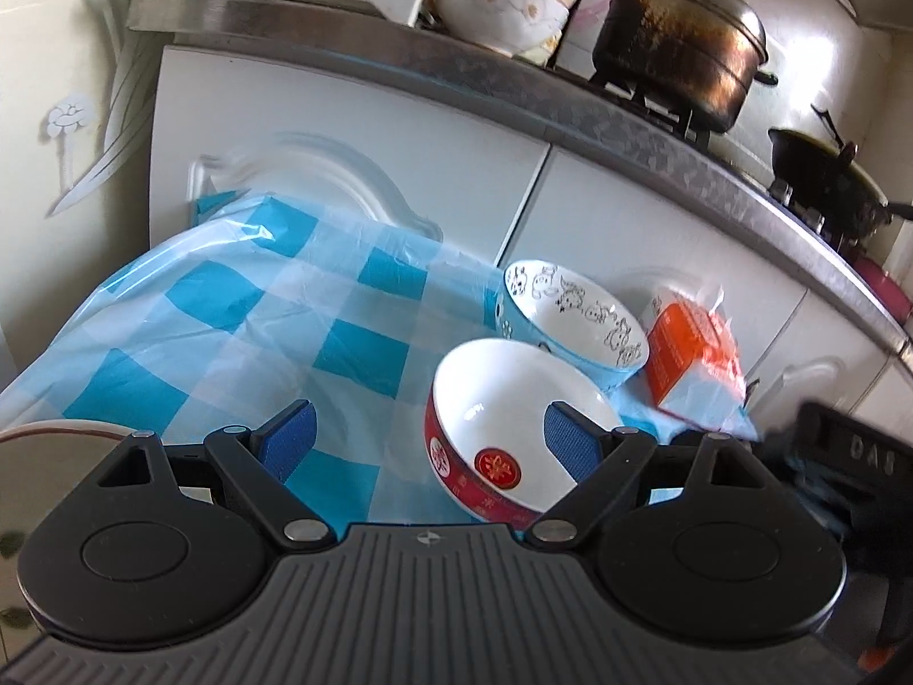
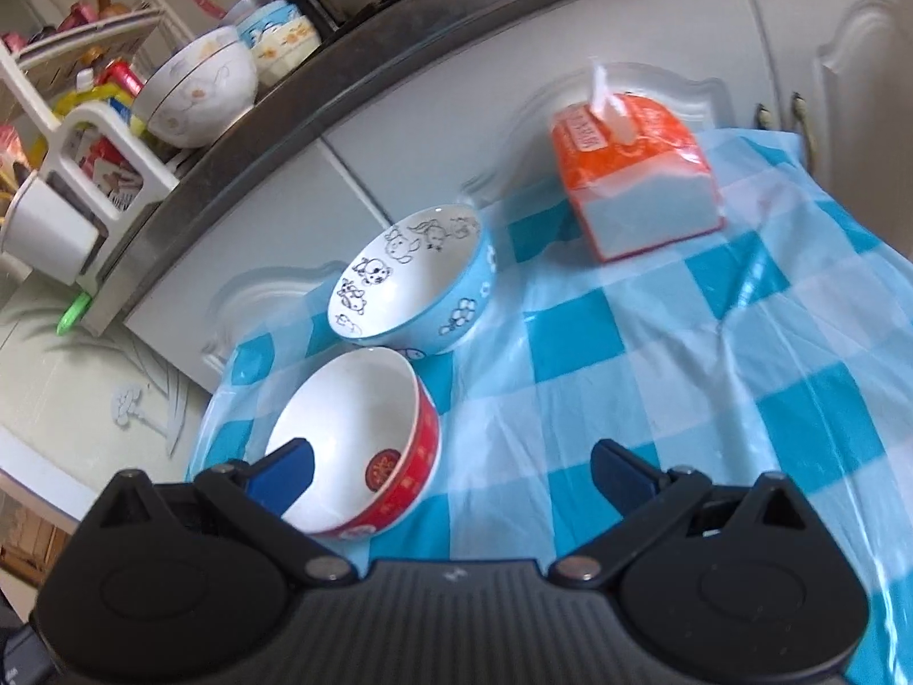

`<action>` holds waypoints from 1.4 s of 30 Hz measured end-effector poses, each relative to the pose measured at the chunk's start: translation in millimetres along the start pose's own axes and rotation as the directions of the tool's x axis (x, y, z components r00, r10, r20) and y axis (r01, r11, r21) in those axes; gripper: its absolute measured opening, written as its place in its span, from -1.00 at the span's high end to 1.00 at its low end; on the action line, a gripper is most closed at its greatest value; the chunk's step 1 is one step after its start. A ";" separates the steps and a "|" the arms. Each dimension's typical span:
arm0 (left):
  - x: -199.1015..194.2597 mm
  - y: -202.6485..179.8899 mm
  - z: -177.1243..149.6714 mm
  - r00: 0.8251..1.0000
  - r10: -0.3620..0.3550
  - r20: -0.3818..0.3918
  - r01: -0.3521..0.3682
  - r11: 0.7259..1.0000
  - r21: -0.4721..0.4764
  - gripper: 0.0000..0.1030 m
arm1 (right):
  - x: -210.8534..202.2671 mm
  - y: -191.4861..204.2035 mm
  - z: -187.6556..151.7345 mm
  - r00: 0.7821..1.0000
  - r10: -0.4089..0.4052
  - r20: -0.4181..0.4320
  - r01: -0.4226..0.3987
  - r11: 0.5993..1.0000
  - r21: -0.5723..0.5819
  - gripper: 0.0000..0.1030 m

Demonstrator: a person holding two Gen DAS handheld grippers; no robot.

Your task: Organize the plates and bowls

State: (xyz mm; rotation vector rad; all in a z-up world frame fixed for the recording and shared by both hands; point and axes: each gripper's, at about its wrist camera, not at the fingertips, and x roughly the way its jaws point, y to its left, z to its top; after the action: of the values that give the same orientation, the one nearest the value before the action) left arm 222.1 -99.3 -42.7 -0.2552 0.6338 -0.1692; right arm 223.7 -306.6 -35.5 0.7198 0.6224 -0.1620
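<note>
1. Left gripper (image 1: pixel 428 442): jaws spread wide, nothing held. Its right blue pad (image 1: pixel 570 445) overlaps the inside of the red bowl (image 1: pixel 502 399) in this view; actual contact cannot be judged.
2. Right gripper (image 2: pixel 453 471): jaws also spread wide, empty. Its left pad (image 2: pixel 285 474) sits in front of the same red bowl (image 2: pixel 354 422).
3. Both bowls stand upright on the blue-checked tablecloth (image 1: pixel 228 308). The blue bowl (image 1: pixel 576 314), with animal drawings inside its rim, is just behind the red one, rims close or touching.
4. An orange tissue pack (image 1: pixel 693 357) lies on the cloth beside the blue bowl; the right wrist view shows it (image 2: pixel 633 171) clear of the bowl (image 2: pixel 411 279), with a tissue sticking up.
5. Left wrist view only: a blackened lidded pot (image 1: pixel 679 40) and a dark wok (image 1: pixel 827 177) on the counter's burners, and part of a round plate rim (image 1: pixel 57 431) at the left edge.
6. Right wrist view only: a cluttered white rack (image 2: pixel 85 131) on the counter and the cloth's open right half.
7. Both views: a white flowered bowl (image 1: pixel 508 0) on the counter (image 1: pixel 627 114) above white cabinet doors (image 1: pixel 342 114).
</note>
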 end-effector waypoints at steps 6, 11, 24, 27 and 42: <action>7.0 -1.0 -3.4 1.000 0.012 -0.025 -0.012 1.000 0.018 -1.00 | 16.3 1.7 11.1 1.000 0.009 -0.020 -0.010 0.999 -0.042 -0.95; 11.1 -3.7 -5.9 0.999 -0.005 -0.043 0.007 1.000 0.030 -1.00 | 36.1 -4.0 16.6 0.996 0.036 -0.079 -0.037 0.999 -0.020 -0.79; 17.3 -8.3 -12.3 0.988 -0.141 -0.060 0.144 0.988 0.046 -1.00 | 73.5 -2.8 32.0 0.975 0.110 -0.192 -0.122 0.991 -0.055 -0.61; 18.3 -7.2 -13.1 0.980 -0.193 -0.054 0.195 0.981 0.022 -1.00 | 79.5 -5.3 33.0 0.970 0.118 -0.211 -0.134 0.989 -0.063 -0.51; 22.2 -5.9 -15.0 0.961 -0.269 -0.058 0.269 0.963 -0.017 -1.00 | 83.3 -0.3 27.1 0.931 0.244 -0.273 -0.266 0.963 -0.048 -0.14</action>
State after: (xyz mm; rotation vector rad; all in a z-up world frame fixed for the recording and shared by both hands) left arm 230.2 -112.9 -65.1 -0.3459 0.6576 -0.4372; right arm 303.9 -319.0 -68.6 0.7396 0.7789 0.2051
